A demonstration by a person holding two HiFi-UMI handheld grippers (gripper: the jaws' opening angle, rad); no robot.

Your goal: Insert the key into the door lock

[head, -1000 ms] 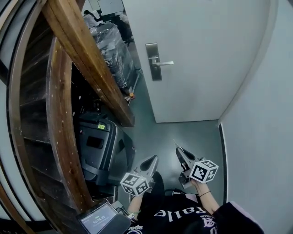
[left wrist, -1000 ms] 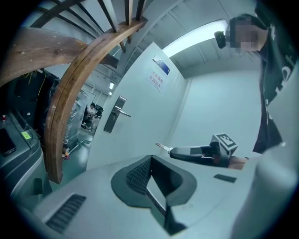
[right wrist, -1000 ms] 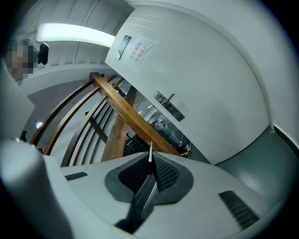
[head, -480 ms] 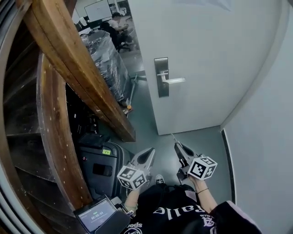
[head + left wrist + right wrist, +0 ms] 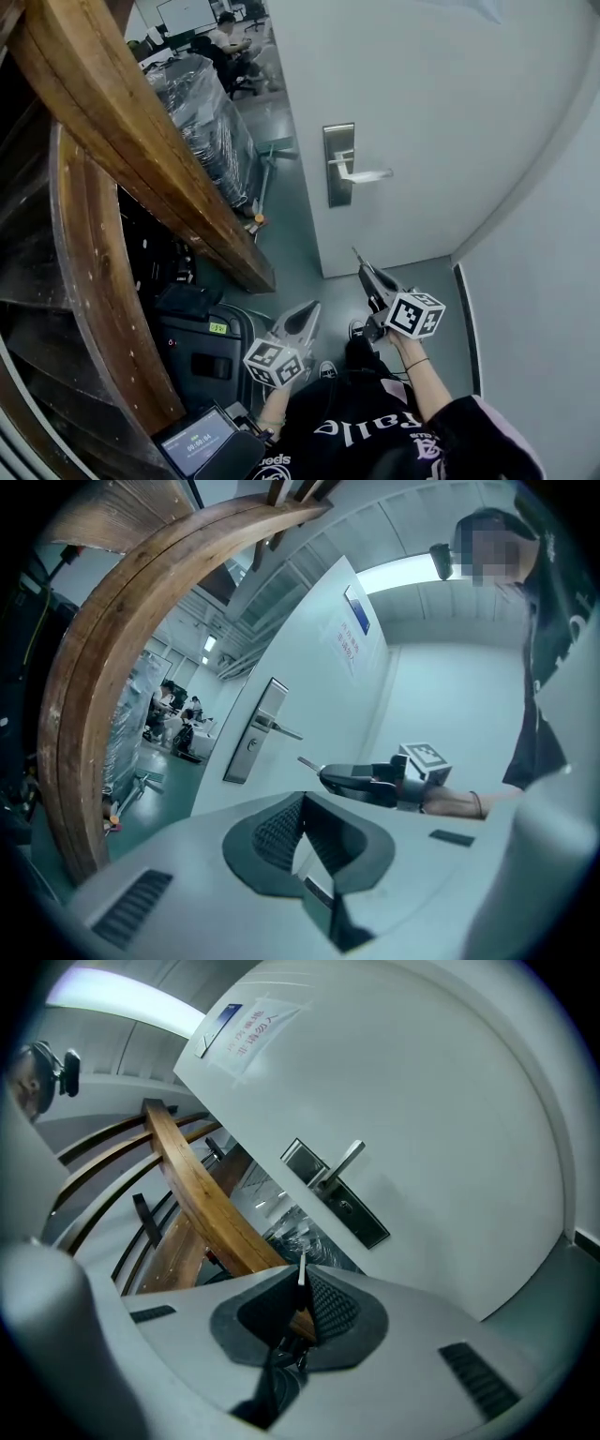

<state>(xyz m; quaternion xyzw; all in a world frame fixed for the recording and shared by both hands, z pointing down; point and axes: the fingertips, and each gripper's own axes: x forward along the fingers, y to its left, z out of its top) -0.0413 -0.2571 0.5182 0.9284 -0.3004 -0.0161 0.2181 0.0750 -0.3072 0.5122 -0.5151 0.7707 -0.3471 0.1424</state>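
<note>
Head view: the white door (image 5: 441,112) stands ajar, with its lock plate (image 5: 338,165) and lever handle (image 5: 364,174) on the edge nearest the opening. The right gripper (image 5: 367,273) points up toward the door from below, and the key (image 5: 356,254) projects from its tip, well apart from the lock plate. The left gripper (image 5: 308,312) is lower and to the left, near a black case (image 5: 202,352) on the floor beside a curved wooden rail (image 5: 131,122). Left gripper view: the left gripper (image 5: 302,805) has its jaws together at the tips with nothing between them. Beyond it, the right gripper (image 5: 361,780) holds the key (image 5: 307,762) short of the lock plate (image 5: 251,735). Right gripper view: the right gripper (image 5: 301,1288) is clamped on the key (image 5: 302,1270), whose blade stands up past the jaw tips. The lock plate (image 5: 339,1196) and lever handle (image 5: 346,1161) lie ahead on the door (image 5: 450,1110), clear of the blade.
</note>
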